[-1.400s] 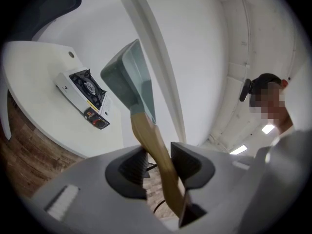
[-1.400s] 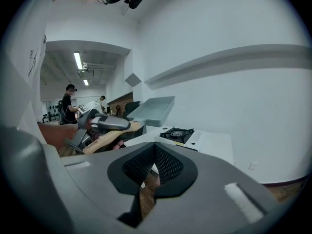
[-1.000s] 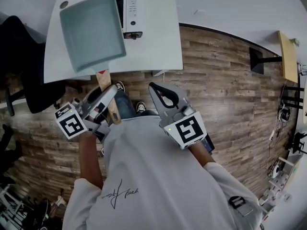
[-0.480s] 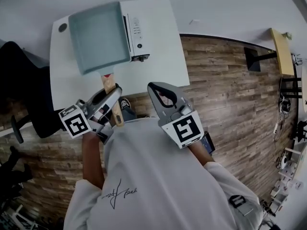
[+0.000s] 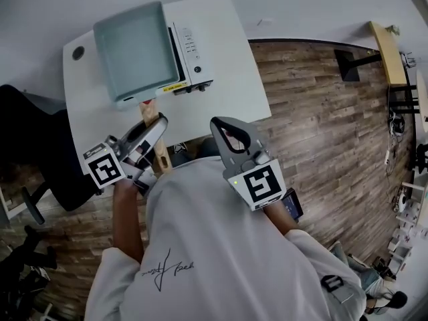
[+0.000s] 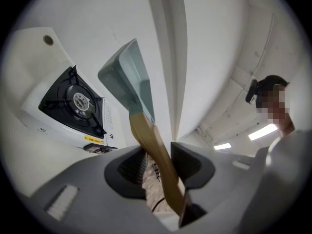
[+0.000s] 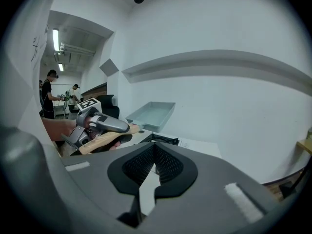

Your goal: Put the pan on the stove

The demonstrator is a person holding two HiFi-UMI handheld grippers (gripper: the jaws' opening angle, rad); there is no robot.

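Note:
The pan (image 5: 137, 49) is square and grey-green, with a wooden handle (image 5: 152, 136). In the head view it covers the burner side of the white portable stove (image 5: 194, 52) on the white table (image 5: 227, 99). My left gripper (image 5: 144, 139) is shut on the handle (image 6: 151, 145). In the left gripper view the pan (image 6: 129, 77) is held up, tilted, beside the black burner of the stove (image 6: 73, 104). The right gripper view shows the pan (image 7: 152, 114) in the air above the stove (image 7: 163, 139). My right gripper (image 5: 231, 136) is shut and holds nothing, near the table's front edge.
A black chair (image 5: 33, 132) stands left of the table. A round cable hole (image 5: 78, 53) marks the table's far left corner. Wooden floor (image 5: 321, 112) spreads to the right, with a shelf (image 5: 384, 45) against the wall. People (image 7: 48, 94) stand far behind.
The pan has travelled right and forward with my left gripper, from beside the stove to over its burner. The right gripper stayed where it was.

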